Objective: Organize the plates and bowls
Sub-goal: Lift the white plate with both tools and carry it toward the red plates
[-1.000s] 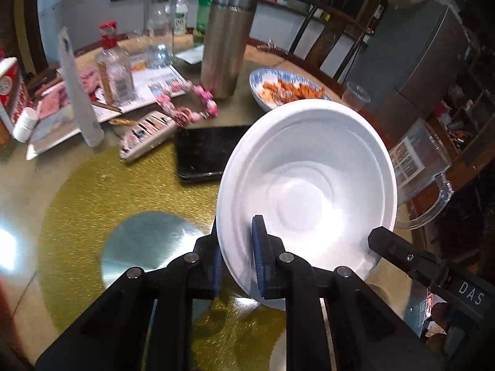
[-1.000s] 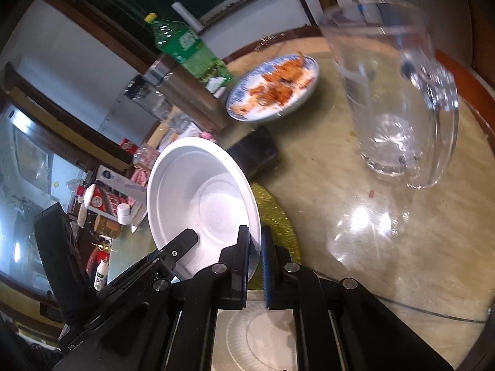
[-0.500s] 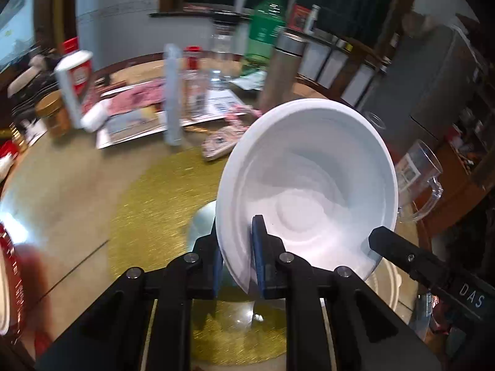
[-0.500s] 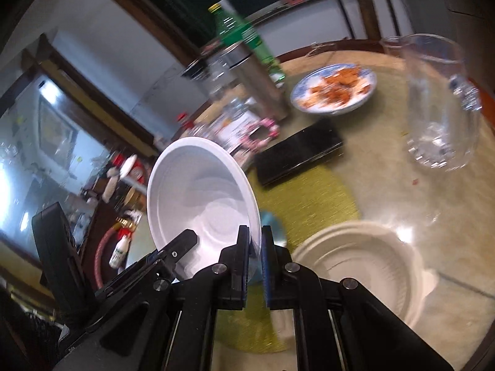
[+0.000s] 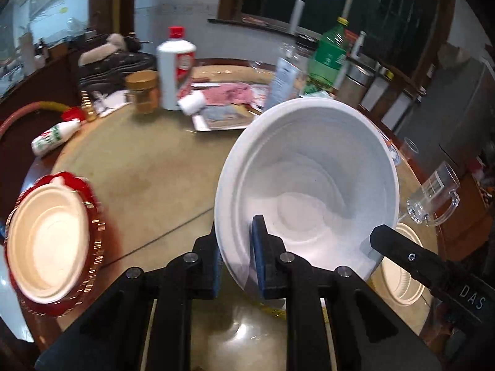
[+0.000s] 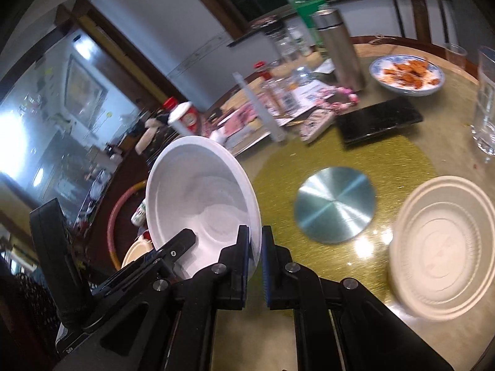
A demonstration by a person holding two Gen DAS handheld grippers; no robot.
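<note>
White bowl point(image 5: 306, 182) hiding the table behind it, cream dish point(image 5: 402, 275) half covered by bowl and right gripper point(image 5: 376, 241), glass mug point(image 6: 485, 108) cut off right, far bottle labels blurred

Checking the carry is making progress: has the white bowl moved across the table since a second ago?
Yes. The white bowl, then in front of the food dish and black phone, has travelled leftward across the table, toward the red plate.
</note>
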